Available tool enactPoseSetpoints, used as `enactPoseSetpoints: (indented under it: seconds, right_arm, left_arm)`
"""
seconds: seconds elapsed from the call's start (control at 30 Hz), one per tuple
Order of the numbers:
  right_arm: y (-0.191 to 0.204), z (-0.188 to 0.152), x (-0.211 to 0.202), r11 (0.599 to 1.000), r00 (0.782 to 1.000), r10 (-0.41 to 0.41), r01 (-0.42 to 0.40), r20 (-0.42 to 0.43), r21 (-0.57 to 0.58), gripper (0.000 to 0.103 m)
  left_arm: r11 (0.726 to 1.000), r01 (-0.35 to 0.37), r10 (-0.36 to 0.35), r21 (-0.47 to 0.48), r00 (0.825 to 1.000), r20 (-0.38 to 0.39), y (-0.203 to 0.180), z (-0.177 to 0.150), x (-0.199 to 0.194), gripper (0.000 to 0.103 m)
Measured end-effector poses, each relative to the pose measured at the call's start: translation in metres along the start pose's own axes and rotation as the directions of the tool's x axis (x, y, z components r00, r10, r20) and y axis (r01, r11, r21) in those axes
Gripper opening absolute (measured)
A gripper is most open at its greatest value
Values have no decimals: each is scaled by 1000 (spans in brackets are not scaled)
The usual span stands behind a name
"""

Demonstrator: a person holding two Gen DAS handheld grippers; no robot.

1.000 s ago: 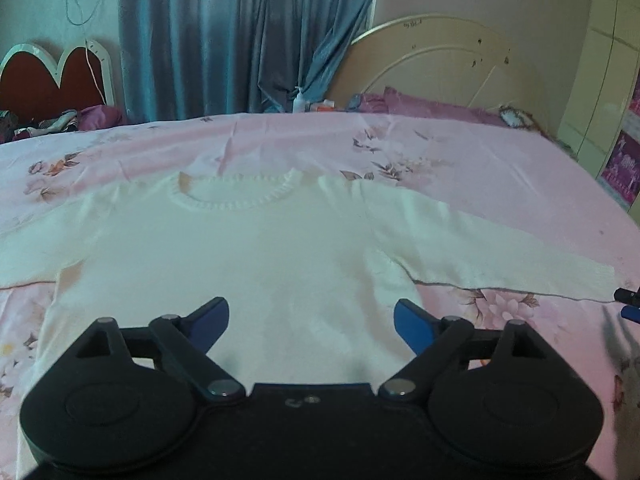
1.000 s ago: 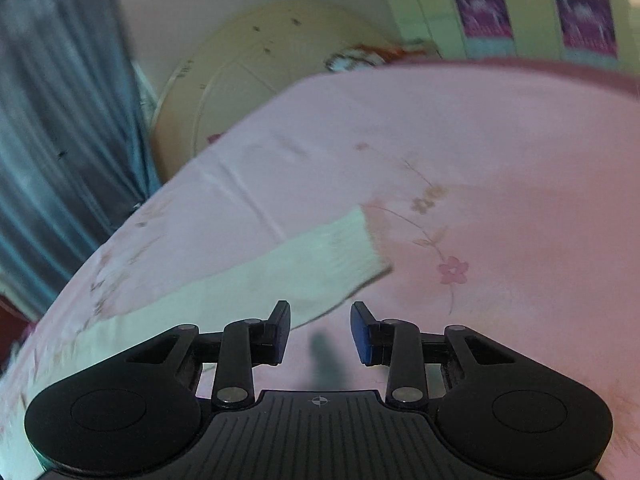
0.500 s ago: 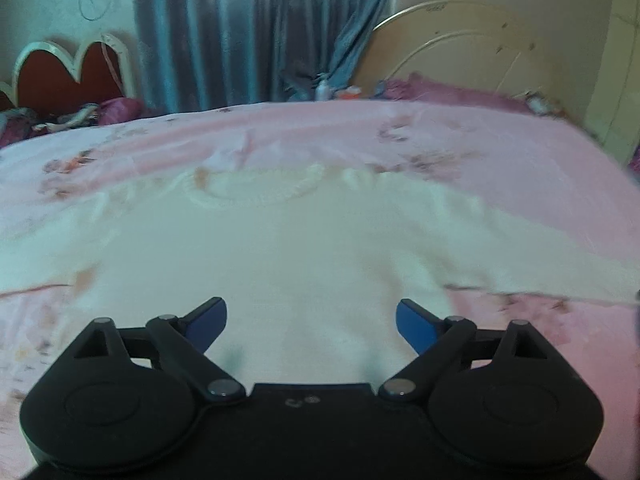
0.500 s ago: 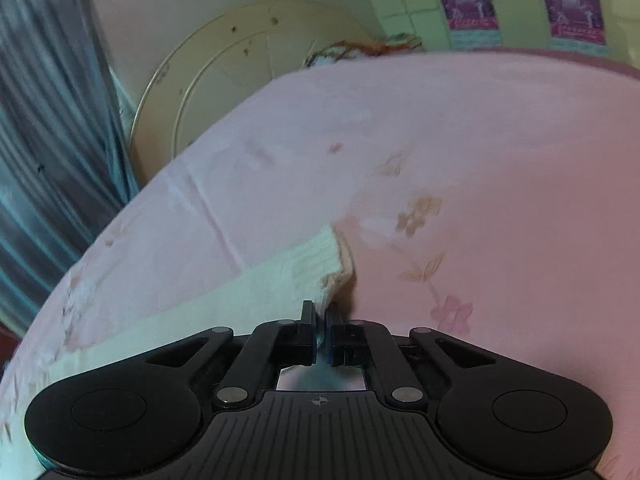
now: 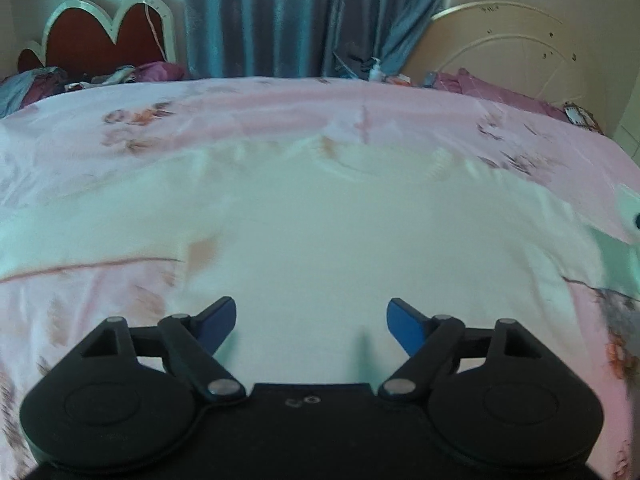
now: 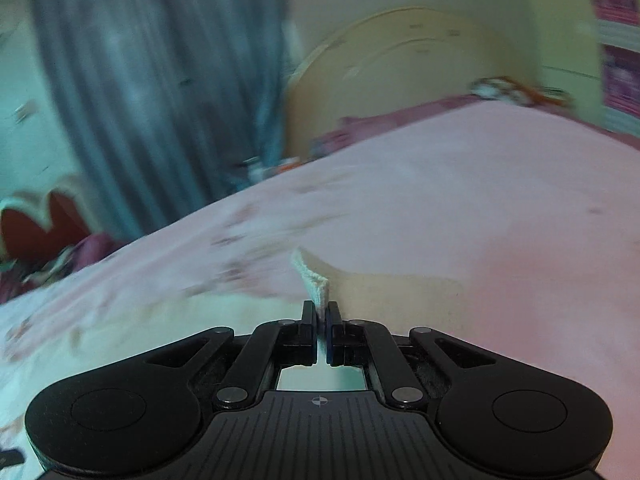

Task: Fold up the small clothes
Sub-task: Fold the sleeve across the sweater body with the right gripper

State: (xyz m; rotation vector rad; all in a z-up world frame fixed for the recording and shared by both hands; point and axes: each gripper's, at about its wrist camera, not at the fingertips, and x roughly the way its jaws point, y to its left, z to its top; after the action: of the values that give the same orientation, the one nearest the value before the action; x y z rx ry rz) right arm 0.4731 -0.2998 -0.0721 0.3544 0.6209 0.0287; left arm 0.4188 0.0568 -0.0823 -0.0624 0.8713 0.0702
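Observation:
A small cream knit sweater lies flat on the pink floral bedsheet, neckline away from me. My left gripper is open, hovering over the sweater's lower body, touching nothing. My right gripper is shut on the ribbed cuff of the sweater's right sleeve and holds it lifted off the bed. In the left wrist view that raised sleeve shows at the far right edge.
A cream round headboard and blue curtains stand behind the bed. A red heart-shaped headboard with piled clothes is at far left. Purple pillows lie at the back right.
My right gripper closed on the sleeve cuff, lifted it and swung left toward the sweater's body. My left gripper stayed open and shifted right over the sweater.

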Motion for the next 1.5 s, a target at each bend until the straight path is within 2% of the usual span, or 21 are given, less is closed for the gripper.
enactPoseSetpoints:
  seconds: [0.13, 0.2, 0.33, 0.47, 0.53, 0.57, 0.6, 0.67, 0.7, 0.73, 0.8, 0.87, 0.93, 0.97, 1.07, 1.23, 1.3, 1.37, 1.5]
  right_arm:
    - [88, -27, 32, 990, 994, 91, -97, -54, -103, 3]
    - [127, -42, 43, 980, 988, 127, -138, -87, -141, 3]
    - [195, -72, 68, 957, 973, 176, -205, -153, -203, 3]
    - [224, -95, 90, 938, 955, 206, -254, -213, -234, 3]
    - [236, -105, 106, 934, 941, 206, -271, -270, -232, 3]
    - [242, -111, 107, 932, 945, 191, -259, -266, -252, 3]
    - [242, -109, 114, 928, 950, 175, -247, -257, -279, 4]
    - [243, -107, 106, 921, 955, 160, -236, -251, -311, 20]
    - [240, -105, 101, 921, 957, 174, -241, -231, -305, 50]
    - [233, -103, 90, 924, 961, 180, -238, -209, -299, 67]
    - [220, -99, 77, 930, 966, 168, -222, -198, -293, 67]
    - [201, -97, 66, 937, 961, 184, -234, -204, -258, 66]
    - [179, -96, 57, 949, 963, 162, -211, -214, -236, 39]
    - [169, -94, 53, 957, 966, 141, -189, -215, -222, 37]
    - [132, -90, 43, 979, 974, 89, -124, -210, -160, 35]
    - [85, -80, 39, 998, 980, 18, -31, -200, -63, 35]
    - [72, -75, 42, 1000, 979, 16, -20, -202, -18, 35]
    - [66, -72, 48, 1000, 978, 12, -10, -210, 13, 35]
    - [56, -70, 53, 999, 976, 20, -9, -215, 52, 35]
  left_arm:
    - [999, -37, 37, 7, 999, 19, 38, 1, -3, 85]
    - [999, -33, 34, -14, 999, 22, 60, 0, -5, 85]
    - [998, -23, 25, -55, 999, 24, 99, -3, -9, 80]
    - [997, 0, 2, -75, 1000, 29, 124, -3, -12, 70]
    - [997, 10, -8, -79, 1000, 28, 130, -2, -12, 68]
    - [996, 19, -16, -83, 999, 34, 132, -2, -13, 68]
    - [996, 26, -23, -90, 999, 41, 133, -1, -14, 70]
    - [993, 65, -59, -101, 997, 56, 133, 2, -12, 77]
    - [991, 86, -80, -104, 995, 64, 131, 4, -11, 79]
    - [989, 110, -103, -103, 992, 67, 127, 6, -8, 79]
    - [980, 173, -167, -98, 984, 66, 114, 12, 0, 73]
    - [967, 235, -230, -94, 971, 58, 96, 19, 13, 65]
    - [950, 299, -297, -89, 954, 37, 75, 26, 31, 56]
    - [942, 323, -322, -90, 946, 21, 65, 27, 38, 52]
    - [920, 376, -381, -110, 924, -22, 39, 34, 66, 47]
    - [909, 393, -405, -139, 912, -64, 10, 43, 105, 35]
    - [905, 402, -414, -137, 908, -67, 1, 46, 112, 14]
    - [903, 408, -419, -133, 905, -70, -6, 51, 117, 4]
    - [903, 417, -422, -105, 906, -22, 2, 58, 102, 4]
